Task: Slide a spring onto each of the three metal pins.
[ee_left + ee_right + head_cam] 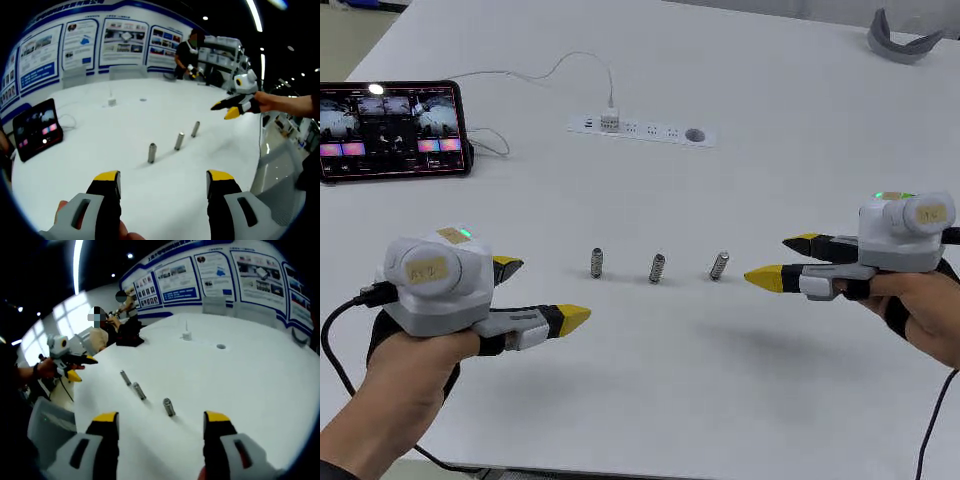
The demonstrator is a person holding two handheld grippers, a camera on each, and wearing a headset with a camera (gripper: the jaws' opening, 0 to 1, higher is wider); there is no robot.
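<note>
The left gripper [542, 292] and right gripper [778, 260] hovered above the white counter [650, 390], each with its fingers spread wide and holding nothing. Between them and a little farther off, three metal pins [658, 268] stood in a row, each apparently wearing a spring [597, 262]. Beyond lay a lit tablet [392, 130] and a power strip [640, 129].

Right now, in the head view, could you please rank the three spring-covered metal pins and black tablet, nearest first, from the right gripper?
1. Rightmost spring-covered metal pin, beside the right gripper.
2. Middle pin, row centre.
3. Leftmost pin, row's end.
4. Black tablet, far left.
</note>
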